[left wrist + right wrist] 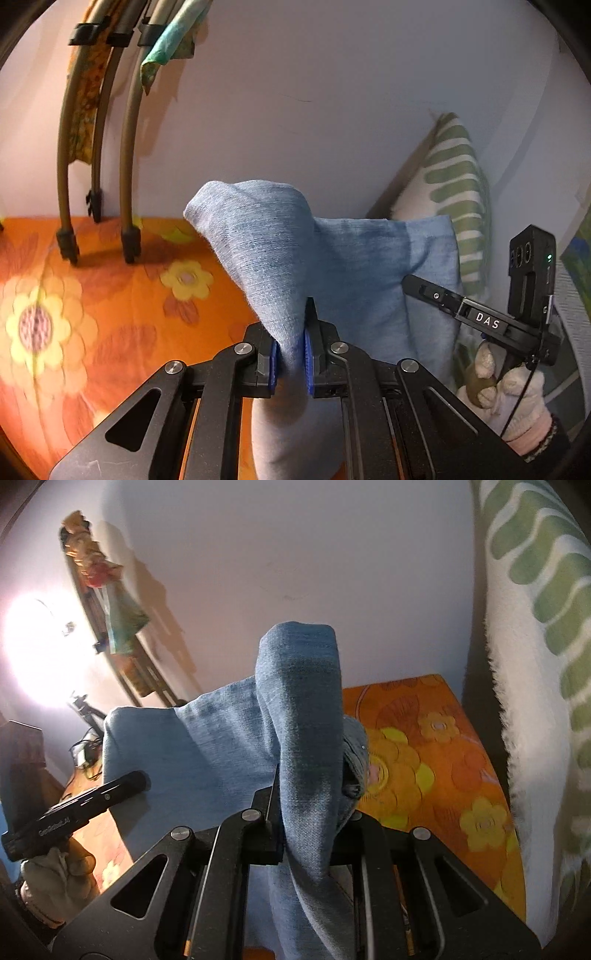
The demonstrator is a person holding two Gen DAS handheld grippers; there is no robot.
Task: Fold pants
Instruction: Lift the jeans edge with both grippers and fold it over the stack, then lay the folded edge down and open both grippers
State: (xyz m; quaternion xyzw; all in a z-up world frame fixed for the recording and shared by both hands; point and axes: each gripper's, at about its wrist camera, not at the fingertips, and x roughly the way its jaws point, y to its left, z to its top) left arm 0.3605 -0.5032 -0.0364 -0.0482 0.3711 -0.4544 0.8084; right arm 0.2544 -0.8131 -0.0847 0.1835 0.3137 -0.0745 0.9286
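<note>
1 pair of blue denim pants (258,251). 2 grippers: left gripper (291,354), right gripper (306,805). 2 gloved hands, right hand (506,395), left hand (55,867). 1 orange floral bedsheet (110,314). 1 green-and-white patterned pillow (454,184). 3 curved rack legs (127,147) by the wall. 1 bright lamp (40,646).

The orange floral bedsheet (110,295) lies bare out to the wall, where the feet of a drying rack (96,155) stand in the far left corner. A green-striped pillow (535,664) walls off the right side. Lifted denim pants (332,266) hang across the middle.
</note>
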